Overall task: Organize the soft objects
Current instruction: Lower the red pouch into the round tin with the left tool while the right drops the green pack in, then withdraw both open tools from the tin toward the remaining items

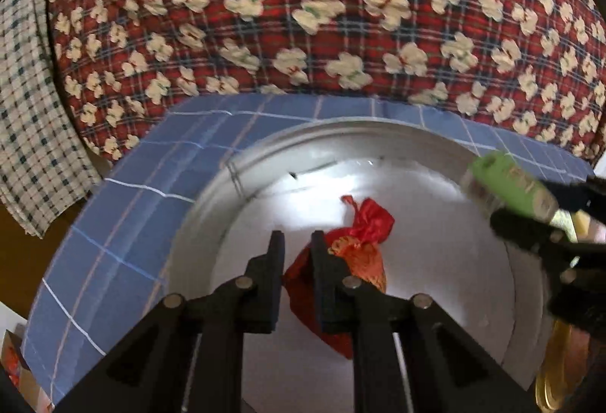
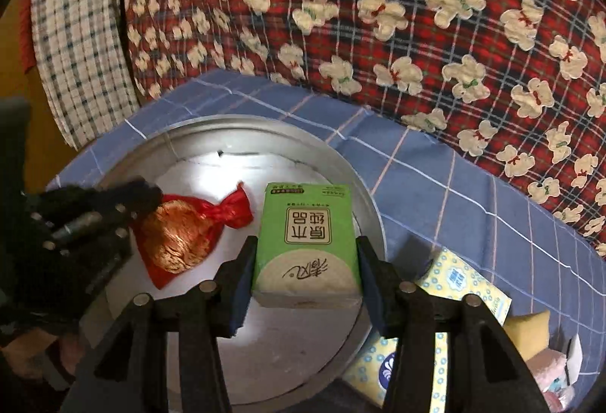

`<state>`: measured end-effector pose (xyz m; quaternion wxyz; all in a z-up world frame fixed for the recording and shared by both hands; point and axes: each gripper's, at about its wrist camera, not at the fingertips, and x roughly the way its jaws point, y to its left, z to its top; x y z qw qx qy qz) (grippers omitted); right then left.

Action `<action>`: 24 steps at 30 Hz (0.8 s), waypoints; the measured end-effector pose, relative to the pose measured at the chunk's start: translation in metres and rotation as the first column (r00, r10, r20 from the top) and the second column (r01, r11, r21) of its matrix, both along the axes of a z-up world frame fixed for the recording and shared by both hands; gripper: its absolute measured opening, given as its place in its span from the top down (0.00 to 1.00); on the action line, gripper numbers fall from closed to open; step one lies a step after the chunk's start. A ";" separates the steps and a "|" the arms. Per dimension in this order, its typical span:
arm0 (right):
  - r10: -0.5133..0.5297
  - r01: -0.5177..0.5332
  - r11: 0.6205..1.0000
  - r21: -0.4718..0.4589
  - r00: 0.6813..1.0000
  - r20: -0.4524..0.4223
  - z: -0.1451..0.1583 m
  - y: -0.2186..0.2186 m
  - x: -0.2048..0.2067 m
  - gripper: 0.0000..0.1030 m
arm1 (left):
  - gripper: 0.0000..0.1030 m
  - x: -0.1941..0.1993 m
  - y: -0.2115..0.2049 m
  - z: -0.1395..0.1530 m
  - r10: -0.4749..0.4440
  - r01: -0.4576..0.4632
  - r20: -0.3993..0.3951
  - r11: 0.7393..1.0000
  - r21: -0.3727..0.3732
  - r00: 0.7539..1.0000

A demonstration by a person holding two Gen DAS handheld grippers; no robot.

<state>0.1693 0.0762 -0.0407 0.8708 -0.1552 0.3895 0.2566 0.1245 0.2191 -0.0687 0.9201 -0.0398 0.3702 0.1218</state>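
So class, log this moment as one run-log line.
left gripper: open over red pouch | right gripper: shut on green tissue pack | both above metal basin

Red-gold drawstring pouch (image 2: pixel 185 237) lay flat in metal basin (image 2: pixel 265 132); green tissue pack (image 2: pixel 306 242) hung above basin, held level.

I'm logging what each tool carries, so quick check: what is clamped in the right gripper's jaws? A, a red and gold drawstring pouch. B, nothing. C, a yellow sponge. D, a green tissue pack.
D: in the right wrist view the green tissue pack sits pinched between the right gripper jaws above the metal basin, while the red pouch lies inside the basin.
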 end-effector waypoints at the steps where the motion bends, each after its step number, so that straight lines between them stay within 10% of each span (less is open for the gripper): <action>1: -0.001 0.001 1.000 -0.009 1.000 0.002 -0.001 0.001 0.000 0.27 | 0.55 -0.001 0.001 0.002 0.015 -0.015 0.008 1.000 0.018 1.000; 2: 0.005 -0.005 1.000 -0.007 1.000 0.005 -0.001 0.001 -0.001 0.26 | 0.33 -0.002 0.000 0.004 0.021 -0.022 0.016 0.999 0.030 1.000; 4: 0.007 -0.007 1.000 -0.005 1.000 0.014 0.001 -0.002 -0.005 0.26 | 0.19 -0.009 -0.004 0.009 0.025 -0.029 0.052 0.997 0.072 0.998; 14: -0.095 0.064 0.989 0.136 0.968 0.234 0.039 -0.089 -0.069 0.26 | 0.13 -0.048 -0.047 0.042 -0.062 0.046 0.213 0.996 0.078 0.975; 24: -0.332 0.281 0.937 0.208 0.902 0.276 0.021 -0.218 -0.115 0.26 | 0.06 -0.063 -0.170 0.053 -0.277 0.272 0.274 0.961 0.059 0.921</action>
